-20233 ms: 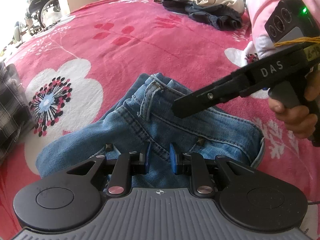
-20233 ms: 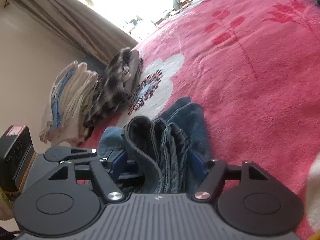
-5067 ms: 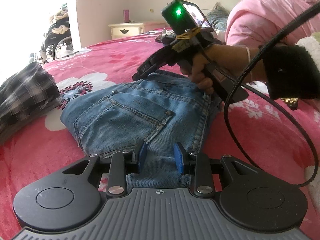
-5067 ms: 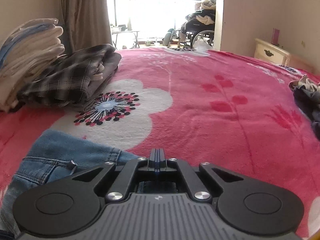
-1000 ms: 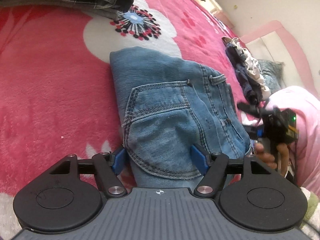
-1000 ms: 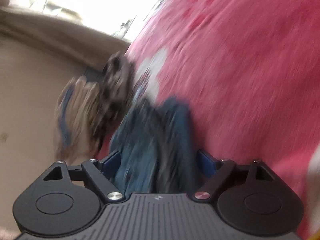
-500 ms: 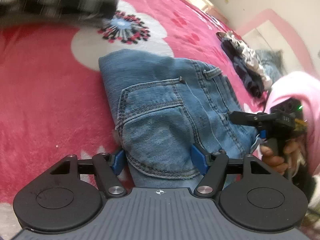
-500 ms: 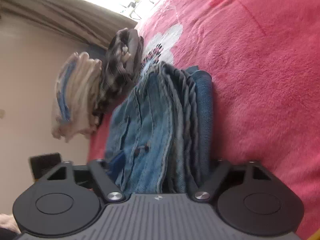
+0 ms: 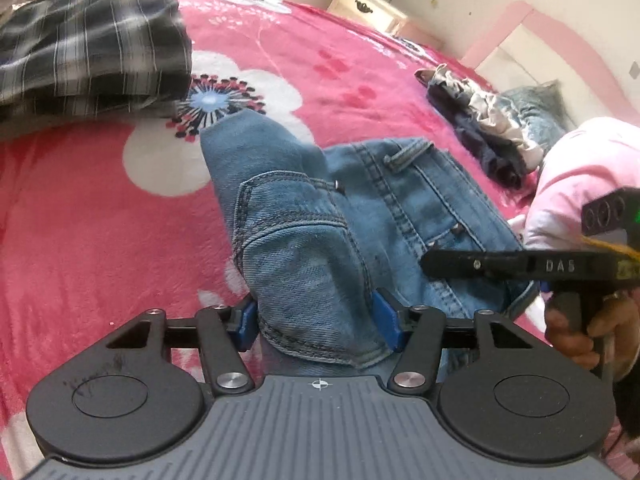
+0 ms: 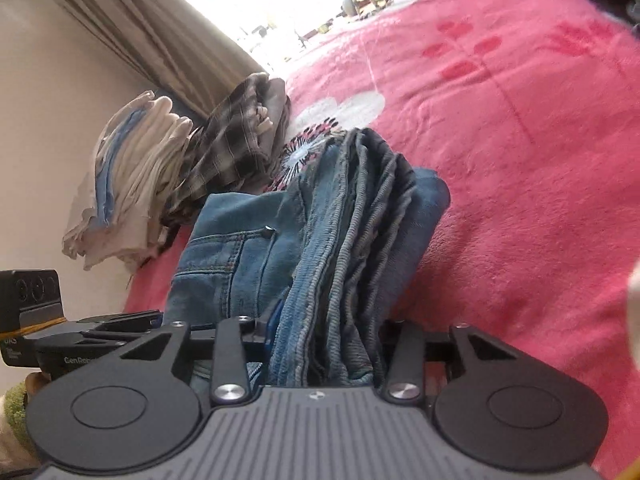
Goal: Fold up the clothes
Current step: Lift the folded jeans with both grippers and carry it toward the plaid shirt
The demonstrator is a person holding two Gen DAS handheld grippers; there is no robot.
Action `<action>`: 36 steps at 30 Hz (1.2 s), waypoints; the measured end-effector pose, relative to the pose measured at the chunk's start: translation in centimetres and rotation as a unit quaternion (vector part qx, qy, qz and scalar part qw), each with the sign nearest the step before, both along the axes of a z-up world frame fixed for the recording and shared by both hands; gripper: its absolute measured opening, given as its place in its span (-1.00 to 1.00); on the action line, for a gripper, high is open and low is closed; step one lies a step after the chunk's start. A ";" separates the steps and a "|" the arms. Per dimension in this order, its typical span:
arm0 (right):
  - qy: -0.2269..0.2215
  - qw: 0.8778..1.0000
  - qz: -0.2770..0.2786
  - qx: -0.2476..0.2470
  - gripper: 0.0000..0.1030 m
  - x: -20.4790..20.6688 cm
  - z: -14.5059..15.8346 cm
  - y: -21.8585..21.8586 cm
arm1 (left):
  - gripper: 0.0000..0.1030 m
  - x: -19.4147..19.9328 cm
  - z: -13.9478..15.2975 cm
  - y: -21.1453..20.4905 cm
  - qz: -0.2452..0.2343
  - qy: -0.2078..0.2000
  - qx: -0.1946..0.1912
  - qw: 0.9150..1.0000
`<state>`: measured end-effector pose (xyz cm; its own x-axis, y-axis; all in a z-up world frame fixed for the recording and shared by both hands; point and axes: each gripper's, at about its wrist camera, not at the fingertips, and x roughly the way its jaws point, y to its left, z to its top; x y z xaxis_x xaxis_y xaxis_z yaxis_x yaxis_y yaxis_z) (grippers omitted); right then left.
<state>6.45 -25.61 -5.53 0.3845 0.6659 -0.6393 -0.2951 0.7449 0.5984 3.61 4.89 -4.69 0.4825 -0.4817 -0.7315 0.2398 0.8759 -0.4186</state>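
while both tongs grip it, the left tongs point(image 9: 316, 322) and right tongs point(image 10: 328, 336) each closed on a thick edge, the jeans point(image 9: 352, 216) sit as a compact many-layered denim bundle mid-bed point(image 9: 80, 240), near the folded plaid stack point(image 9: 88, 48). folding looks near done; a crumpled pile point(image 9: 484, 128) by the headboard remains. plush fleece below.

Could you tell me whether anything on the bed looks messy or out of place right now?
Yes: a crumpled heap of dark and pale clothes lies unfolded far across the pink blanket, unlike the folded jeans, the plaid garment and the white stack.
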 end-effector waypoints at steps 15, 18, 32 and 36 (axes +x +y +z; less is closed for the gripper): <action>-0.065 0.997 0.011 0.027 -0.17 4.3 9.6 4.3 | 0.07 1.6 8.2 2.5 0.057 -0.078 -0.007 0.995; -0.078 0.996 0.023 0.039 -0.17 7.4 11.8 7.2 | 0.07 3.4 10.7 4.7 0.085 -0.106 0.003 0.991; -0.017 0.996 0.055 0.072 -0.17 24.3 9.7 25.2 | 0.10 16.6 13.0 16.2 0.192 -0.136 0.162 0.958; 0.001 0.997 0.060 0.056 -0.17 26.5 7.5 28.3 | 0.10 18.7 11.0 18.0 0.202 -0.124 0.191 0.953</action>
